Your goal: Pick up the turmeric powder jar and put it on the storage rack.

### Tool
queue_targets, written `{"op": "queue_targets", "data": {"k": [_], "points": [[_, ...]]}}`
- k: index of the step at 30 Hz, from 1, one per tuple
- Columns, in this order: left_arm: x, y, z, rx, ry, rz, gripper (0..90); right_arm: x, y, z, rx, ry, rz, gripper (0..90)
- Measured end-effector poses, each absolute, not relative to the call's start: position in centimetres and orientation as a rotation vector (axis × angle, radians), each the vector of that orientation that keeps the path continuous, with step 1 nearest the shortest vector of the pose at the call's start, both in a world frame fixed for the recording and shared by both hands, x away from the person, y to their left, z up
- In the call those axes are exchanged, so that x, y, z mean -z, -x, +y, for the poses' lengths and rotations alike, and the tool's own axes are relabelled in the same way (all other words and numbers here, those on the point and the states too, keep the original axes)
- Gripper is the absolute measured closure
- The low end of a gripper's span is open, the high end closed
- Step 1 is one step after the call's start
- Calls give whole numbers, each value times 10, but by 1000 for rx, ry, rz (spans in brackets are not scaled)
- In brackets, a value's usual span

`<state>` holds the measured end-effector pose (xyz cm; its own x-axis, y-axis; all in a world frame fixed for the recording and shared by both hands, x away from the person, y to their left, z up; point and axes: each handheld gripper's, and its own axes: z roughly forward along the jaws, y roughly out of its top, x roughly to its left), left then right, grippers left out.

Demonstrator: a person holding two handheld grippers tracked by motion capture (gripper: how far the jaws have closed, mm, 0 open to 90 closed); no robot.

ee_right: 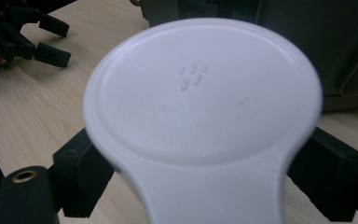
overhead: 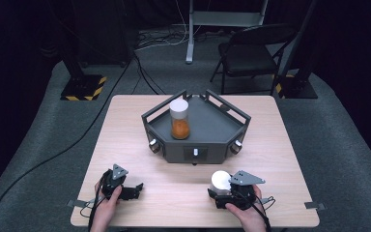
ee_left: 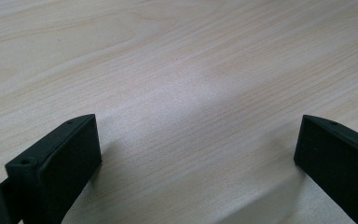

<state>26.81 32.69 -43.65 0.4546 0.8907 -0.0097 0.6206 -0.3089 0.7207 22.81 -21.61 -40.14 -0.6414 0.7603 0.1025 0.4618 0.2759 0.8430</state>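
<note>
Inventory, left to right: my left gripper (overhead: pixel 125 189), lower left of the high view, jaws spread over bare wooden table (ee_left: pixel 177 70). One clear jar with white cap and orange filling (overhead: pixel 179 119) stands in one dark grey railed tray (overhead: pixel 222 126), centre. One round white plastic lid (ee_right: pixel 203 98), lower right, sits between my right gripper's (overhead: pixel 221 195) jaws, apparently pinched. I judge it light, stiff, slippery; grip it at the rim.

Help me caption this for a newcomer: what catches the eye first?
The dark grey tray at mid-table, with a white-capped jar of orange stuff standing on its left. Then the round white lid between the right gripper jaws at the near edge.
</note>
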Motion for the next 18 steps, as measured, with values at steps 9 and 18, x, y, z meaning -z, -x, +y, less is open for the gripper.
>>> {"op": "queue_targets", "data": {"k": [9,18], "points": [[436,-268,327,-523,-2043,1257,1,401,-230,-212,-1284,-1101,2227,280],[436,-268,327,-522,-2043,1257,1,393,-232,-213,-1260,-1103,2234,284]]}}
